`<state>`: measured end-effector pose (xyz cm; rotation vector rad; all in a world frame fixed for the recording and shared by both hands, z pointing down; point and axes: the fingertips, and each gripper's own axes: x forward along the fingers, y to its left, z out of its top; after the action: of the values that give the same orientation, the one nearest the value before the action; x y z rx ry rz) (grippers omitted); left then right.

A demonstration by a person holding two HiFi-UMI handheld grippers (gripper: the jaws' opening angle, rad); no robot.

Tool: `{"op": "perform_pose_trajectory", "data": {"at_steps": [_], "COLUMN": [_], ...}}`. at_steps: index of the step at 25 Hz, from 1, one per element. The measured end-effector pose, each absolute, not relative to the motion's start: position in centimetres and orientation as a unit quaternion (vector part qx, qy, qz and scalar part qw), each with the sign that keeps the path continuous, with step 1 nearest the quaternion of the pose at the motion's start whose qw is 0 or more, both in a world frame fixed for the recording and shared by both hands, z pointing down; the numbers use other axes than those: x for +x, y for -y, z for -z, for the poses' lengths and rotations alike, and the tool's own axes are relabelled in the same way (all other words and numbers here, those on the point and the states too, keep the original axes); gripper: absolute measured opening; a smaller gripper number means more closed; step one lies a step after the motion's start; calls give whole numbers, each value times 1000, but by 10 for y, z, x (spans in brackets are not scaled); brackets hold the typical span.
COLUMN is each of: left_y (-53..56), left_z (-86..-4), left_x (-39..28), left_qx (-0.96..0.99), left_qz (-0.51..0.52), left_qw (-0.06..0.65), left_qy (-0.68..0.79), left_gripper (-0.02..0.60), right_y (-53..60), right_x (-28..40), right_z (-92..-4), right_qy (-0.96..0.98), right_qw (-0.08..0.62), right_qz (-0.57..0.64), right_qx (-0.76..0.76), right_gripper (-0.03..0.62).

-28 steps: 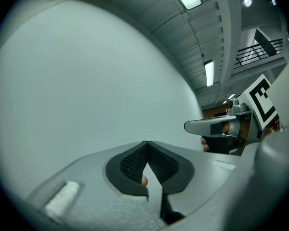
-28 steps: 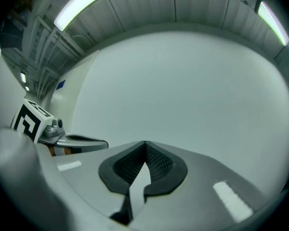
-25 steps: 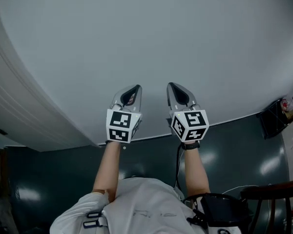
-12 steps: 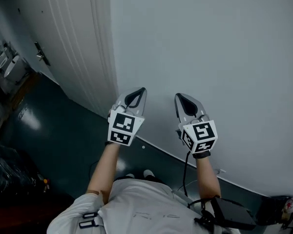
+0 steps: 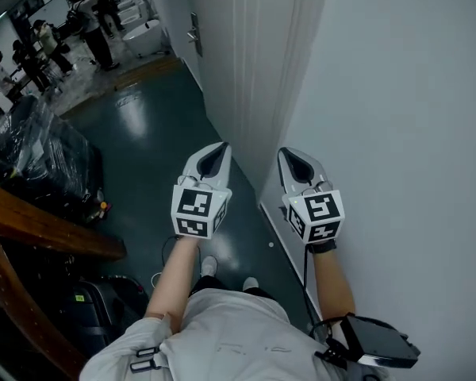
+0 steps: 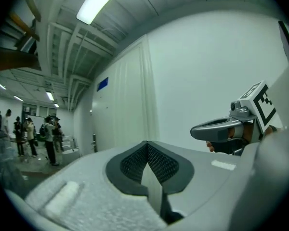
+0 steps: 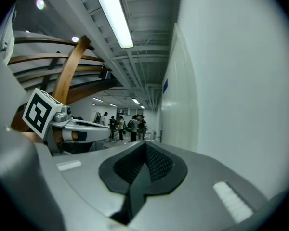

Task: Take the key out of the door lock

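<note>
My left gripper [image 5: 214, 151] and right gripper [image 5: 289, 155] are held up side by side at chest height, both shut with nothing between the jaws. A white wall [image 5: 397, 94] runs along my right. Farther down it stands a white door [image 5: 214, 46] with a metal handle [image 5: 194, 32], well beyond both grippers. The handle [image 6: 94, 142] shows small in the left gripper view. No key can be made out at this distance. From the left gripper view the right gripper [image 6: 221, 127] is seen alongside, and from the right gripper view the left gripper [image 7: 82, 126] is seen.
A glossy dark green floor [image 5: 151, 133] leads along the corridor. Several people [image 5: 87, 14] stand at its far end near white fixtures [image 5: 147, 34]. Black-wrapped goods [image 5: 40, 157] and a wooden rail [image 5: 47, 228] lie to my left. A black box [image 5: 377, 344] hangs at my waist.
The head view has swung from a blank wall to the corridor, bringing the door and people into sight. Both grippers stay side by side and shut.
</note>
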<state>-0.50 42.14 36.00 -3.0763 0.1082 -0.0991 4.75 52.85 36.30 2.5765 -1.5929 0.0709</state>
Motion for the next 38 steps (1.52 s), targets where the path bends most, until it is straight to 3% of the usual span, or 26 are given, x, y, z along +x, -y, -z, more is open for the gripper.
{"op": "perform_pose_trajectory", "data": {"at_steps": [12,22,28,38], "left_y": [-203,-48,10,152], "left_z": [-349,-367,-383,-373], "left_x": [-151,-241,-245,-180], "left_qx": [-967,-949,-944,-932], "left_qz": [18,51,51,40], "left_qw": [104,55,22,50], "left_qy": [-231,-306,-325,-358], "left_gripper": [2,2,2,2], "right_y": [-264,-86,-21,135], "right_x": [-73,-165,-175,-116], "right_z": [-366,-378,-397,-389], "right_qy": [677,721,743,771], "right_qw": [84,114,114,81], "right_qz": [13,10,-17,10], "right_qx": [731,684,659,631], "right_gripper": [5,5,2,1]}}
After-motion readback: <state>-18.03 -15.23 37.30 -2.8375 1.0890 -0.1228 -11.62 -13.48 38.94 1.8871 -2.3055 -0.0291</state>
